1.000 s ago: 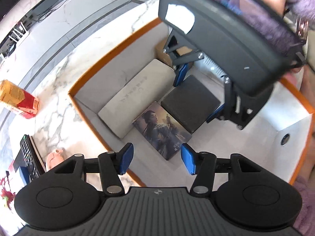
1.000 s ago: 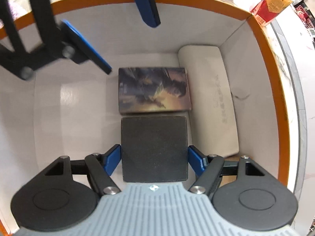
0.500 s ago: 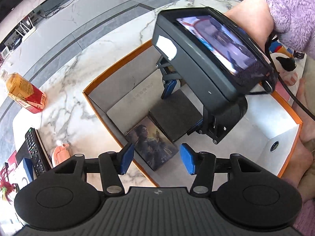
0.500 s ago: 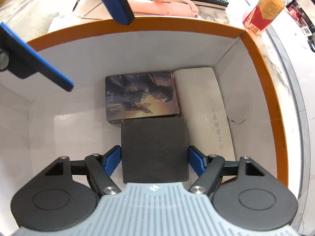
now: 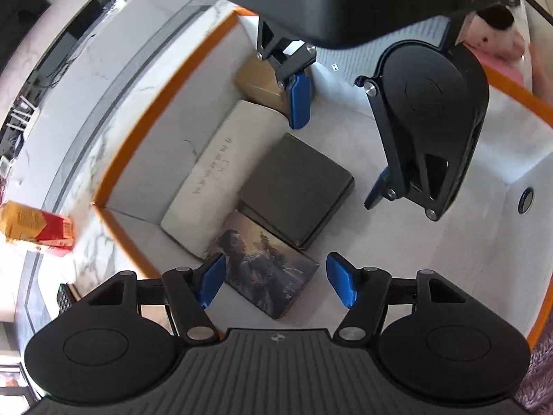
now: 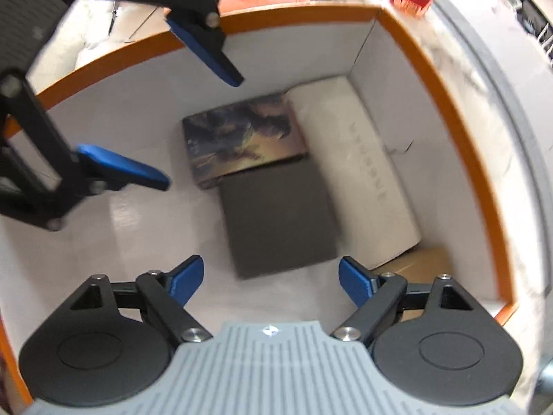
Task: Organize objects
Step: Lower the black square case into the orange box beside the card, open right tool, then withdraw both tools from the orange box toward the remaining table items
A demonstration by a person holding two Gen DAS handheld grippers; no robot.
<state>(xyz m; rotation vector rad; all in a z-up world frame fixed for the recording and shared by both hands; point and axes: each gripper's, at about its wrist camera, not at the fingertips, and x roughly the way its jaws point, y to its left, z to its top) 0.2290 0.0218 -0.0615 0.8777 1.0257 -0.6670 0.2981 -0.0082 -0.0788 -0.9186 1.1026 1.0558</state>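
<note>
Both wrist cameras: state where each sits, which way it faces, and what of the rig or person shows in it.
Left wrist: on the left gripper, looking steeply down into the orange-rimmed box; its own opening blue fingers show, nothing between them, and the right gripper opposite.
Right wrist: on the right gripper, looking down into the same box; its opening, empty fingers show, and the left gripper.
Shared: dark grey box, picture box, white pouch.
</note>
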